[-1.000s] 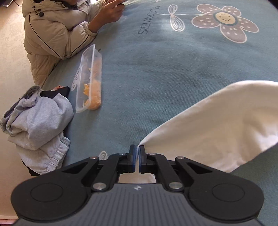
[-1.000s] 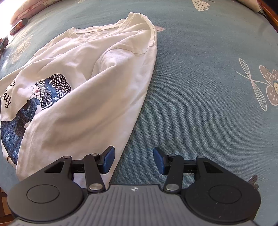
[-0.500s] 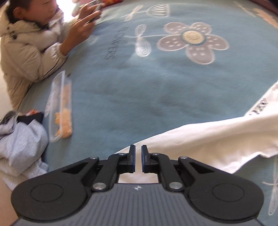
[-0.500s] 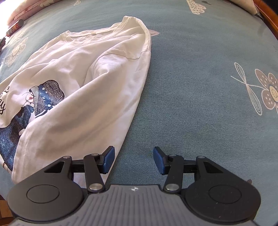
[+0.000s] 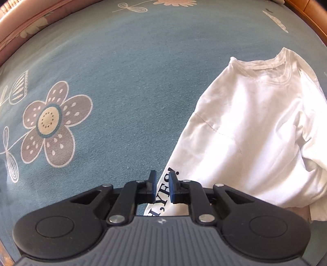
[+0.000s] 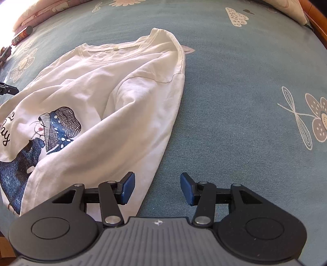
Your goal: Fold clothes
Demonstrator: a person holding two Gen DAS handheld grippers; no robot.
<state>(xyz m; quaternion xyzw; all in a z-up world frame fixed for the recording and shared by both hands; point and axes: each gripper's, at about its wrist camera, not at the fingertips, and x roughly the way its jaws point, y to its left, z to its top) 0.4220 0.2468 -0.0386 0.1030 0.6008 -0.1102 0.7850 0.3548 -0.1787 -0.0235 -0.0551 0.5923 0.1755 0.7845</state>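
Note:
A white long-sleeved shirt (image 5: 255, 126) with a dark blue print lies on the blue flowered bedspread (image 5: 122, 81), collar at the far end. Its left side is folded in over the body. My left gripper (image 5: 163, 184) hovers at the shirt's left edge, fingers a small gap apart, with lettered cloth showing loose between them. In the right wrist view the shirt (image 6: 122, 92) fills the left half. My right gripper (image 6: 157, 188) is wide open, holding nothing. Its left finger (image 6: 127, 188) is over the shirt's right edge and its right finger over bare bedspread.
A wooden bed frame (image 5: 302, 8) runs along the far right, and a pink pillow (image 5: 30, 22) lies at the far left. A dark tube (image 6: 22, 34) rests near the bed's far left corner. Bare bedspread (image 6: 245, 102) stretches to the right of the shirt.
My left gripper has swung right across the bed with the shirt's edge, then parted its fingers and let it go. The person and plastic box have left its view. The right gripper hardly moved.

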